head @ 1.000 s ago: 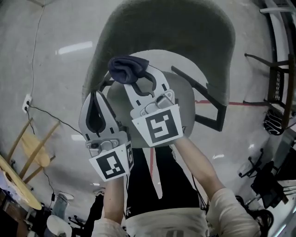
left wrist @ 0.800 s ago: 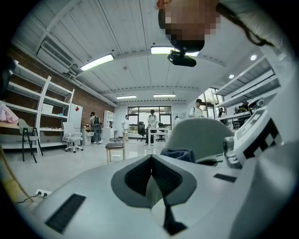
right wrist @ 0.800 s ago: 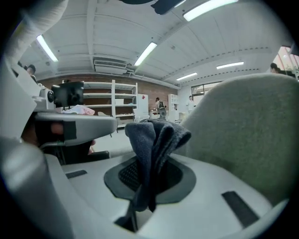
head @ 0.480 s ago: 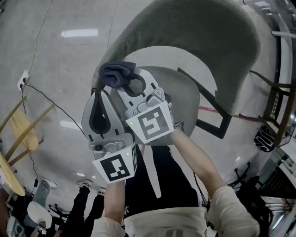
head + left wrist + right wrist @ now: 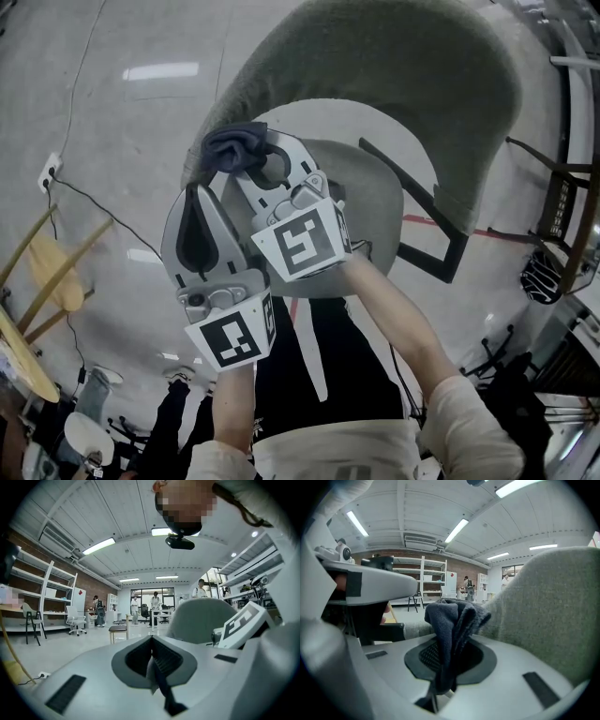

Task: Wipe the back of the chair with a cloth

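Since a second ago the pair of grippers has drifted toward the left of the head view, and the dark wad now sits at the left end of the backrest's curve instead of nearer its middle.

Filling the upper right of that frame is the chair (image 5: 403, 84), its grey fabric back arcing over a paler seat (image 5: 370, 202). From where I stand, the right gripper (image 5: 251, 159) reaches in at centre left, crossing over the left gripper (image 5: 195, 190), which hangs lower and further left, just beside it. The left one's fingers (image 5: 151, 654) are closed together with nothing between them; it looks like a bystander for now. The right one's fingers are clamped on the cloth (image 5: 452, 620), a dark blue bundle bulging out above them, with the grey fabric looming right alongside in the right gripper view.

I judge the wiping to be under way, with the cloth (image 5: 234, 145) at or very near the back's left edge; whether it truly presses on the fabric I cannot tell. Next, the right gripper likely needs to press in and sweep along the curve toward the upper right.
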`<state>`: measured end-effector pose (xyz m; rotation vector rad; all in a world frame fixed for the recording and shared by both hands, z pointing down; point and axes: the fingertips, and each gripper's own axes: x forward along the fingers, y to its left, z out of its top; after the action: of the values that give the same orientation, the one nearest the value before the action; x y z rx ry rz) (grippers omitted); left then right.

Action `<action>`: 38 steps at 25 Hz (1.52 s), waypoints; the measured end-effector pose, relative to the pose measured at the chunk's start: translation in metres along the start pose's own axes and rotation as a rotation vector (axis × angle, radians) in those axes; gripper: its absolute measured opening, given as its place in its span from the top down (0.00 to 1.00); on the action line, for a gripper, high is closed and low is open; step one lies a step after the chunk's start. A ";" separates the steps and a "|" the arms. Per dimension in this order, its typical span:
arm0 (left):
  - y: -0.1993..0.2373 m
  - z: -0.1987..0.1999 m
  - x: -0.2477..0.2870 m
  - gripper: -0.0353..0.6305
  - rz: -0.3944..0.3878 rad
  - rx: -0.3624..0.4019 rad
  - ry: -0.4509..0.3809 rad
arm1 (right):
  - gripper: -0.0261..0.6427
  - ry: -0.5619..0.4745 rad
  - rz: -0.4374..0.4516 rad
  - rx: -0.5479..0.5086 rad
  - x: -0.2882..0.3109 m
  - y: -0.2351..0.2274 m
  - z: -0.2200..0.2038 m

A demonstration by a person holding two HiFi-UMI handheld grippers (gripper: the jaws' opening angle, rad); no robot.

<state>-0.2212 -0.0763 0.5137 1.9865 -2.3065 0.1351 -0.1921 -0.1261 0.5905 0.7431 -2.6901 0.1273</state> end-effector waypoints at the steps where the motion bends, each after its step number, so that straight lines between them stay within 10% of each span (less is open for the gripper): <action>1: 0.000 0.000 0.001 0.92 -0.001 0.002 -0.001 | 0.87 0.003 -0.014 0.003 0.000 -0.004 -0.002; 13: -0.024 -0.009 0.024 0.92 -0.072 0.004 0.025 | 0.87 0.021 -0.175 0.033 -0.001 -0.069 -0.019; 38: -0.158 0.006 0.054 0.92 -0.393 0.043 0.014 | 0.87 0.067 -0.794 0.265 -0.169 -0.212 -0.079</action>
<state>-0.0729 -0.1532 0.5154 2.4020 -1.8706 0.1671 0.0768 -0.2130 0.6038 1.7743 -2.1385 0.2978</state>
